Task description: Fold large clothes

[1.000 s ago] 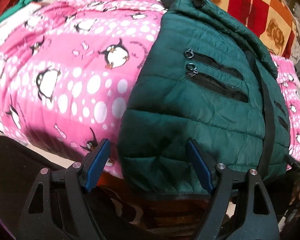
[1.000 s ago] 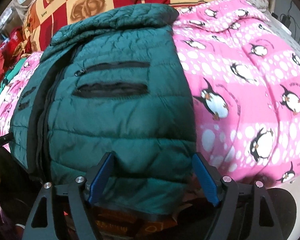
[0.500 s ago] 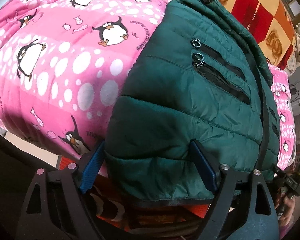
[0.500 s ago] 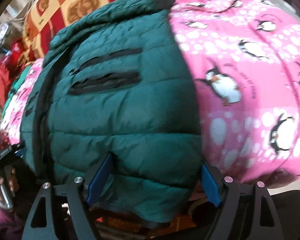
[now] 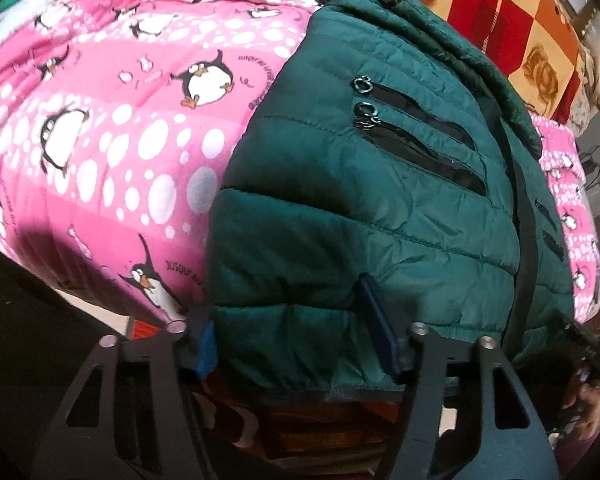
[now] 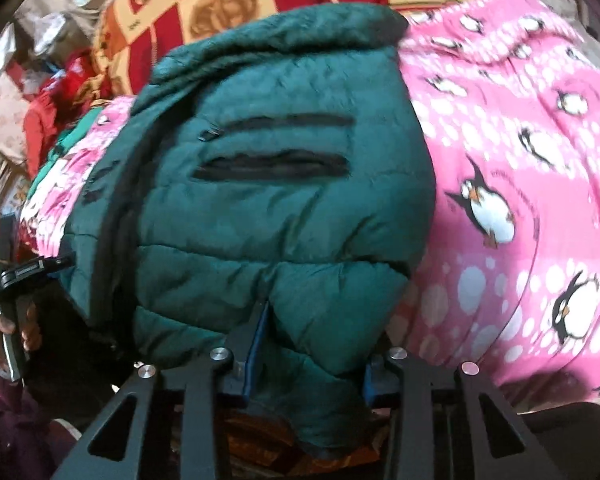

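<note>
On the penguin blanket (image 5: 100, 152), both hand-held grippers' jaws are closing on the jacket (image 5: 360, 200).

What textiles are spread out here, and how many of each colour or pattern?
Green puffer jacket: 1
Pink penguin blanket: 1
Red and orange checked blanket: 1
Total: 3

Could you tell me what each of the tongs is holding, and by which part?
Both tongs, left and right, are closing on the green puffer jacket at its near bottom hem, one toward each corner.
</note>
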A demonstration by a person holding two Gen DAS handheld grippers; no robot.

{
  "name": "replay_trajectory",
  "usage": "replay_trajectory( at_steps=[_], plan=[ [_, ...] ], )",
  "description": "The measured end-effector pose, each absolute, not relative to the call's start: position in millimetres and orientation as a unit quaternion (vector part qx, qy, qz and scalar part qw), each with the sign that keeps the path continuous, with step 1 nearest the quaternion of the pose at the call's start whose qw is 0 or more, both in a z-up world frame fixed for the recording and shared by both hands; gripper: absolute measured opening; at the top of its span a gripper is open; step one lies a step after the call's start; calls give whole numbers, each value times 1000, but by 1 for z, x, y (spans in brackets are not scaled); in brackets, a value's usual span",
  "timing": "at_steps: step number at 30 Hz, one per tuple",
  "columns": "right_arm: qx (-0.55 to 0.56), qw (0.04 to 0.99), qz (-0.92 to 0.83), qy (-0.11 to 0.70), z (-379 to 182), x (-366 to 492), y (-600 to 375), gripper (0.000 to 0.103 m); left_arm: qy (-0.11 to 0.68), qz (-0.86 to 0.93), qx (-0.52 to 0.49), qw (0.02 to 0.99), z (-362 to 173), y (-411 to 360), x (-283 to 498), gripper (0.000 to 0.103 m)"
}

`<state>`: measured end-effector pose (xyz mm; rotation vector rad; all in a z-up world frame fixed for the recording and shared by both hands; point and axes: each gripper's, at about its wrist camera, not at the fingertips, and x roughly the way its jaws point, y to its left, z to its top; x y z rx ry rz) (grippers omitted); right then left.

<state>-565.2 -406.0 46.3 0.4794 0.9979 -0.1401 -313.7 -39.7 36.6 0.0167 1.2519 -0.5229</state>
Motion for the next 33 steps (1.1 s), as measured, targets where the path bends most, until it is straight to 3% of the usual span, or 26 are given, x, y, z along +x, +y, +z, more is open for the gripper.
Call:
replay_trajectory(
  at_steps=[3, 7, 8, 10, 12, 15, 24, 33],
  plan=[
    [227, 845, -64, 479, 44, -561, -409, 37, 573, -238, 21, 784, 39, -42, -316, 58],
    [240, 836, -63, 489, 33, -557, -411, 45, 573, -236, 20, 785, 38, -45, -315, 58],
    [239, 838, -63, 487, 33, -558, -411, 45, 570, -237, 24, 786, 39, -46, -315, 55],
    [234, 842, -66, 481, 34, -559, -410, 39, 561, -235, 33, 793, 44, -47, -318, 31],
    [226, 849, -70, 473, 40, -561, -408, 28, 549, -234, 35, 802, 51, -46, -320, 22],
    [220, 860, -72, 455, 52, -564, -407, 23, 543, -241, 19, 804, 63, -44, -317, 15],
    [222, 890, -62, 393, 97, -564, -414, 22, 481, -261, 9, 837, 118, -49, -314, 12],
    [219, 903, -70, 363, 117, -553, -424, 22, 463, -253, 2, 850, 133, -51, -297, 12]
  ],
)
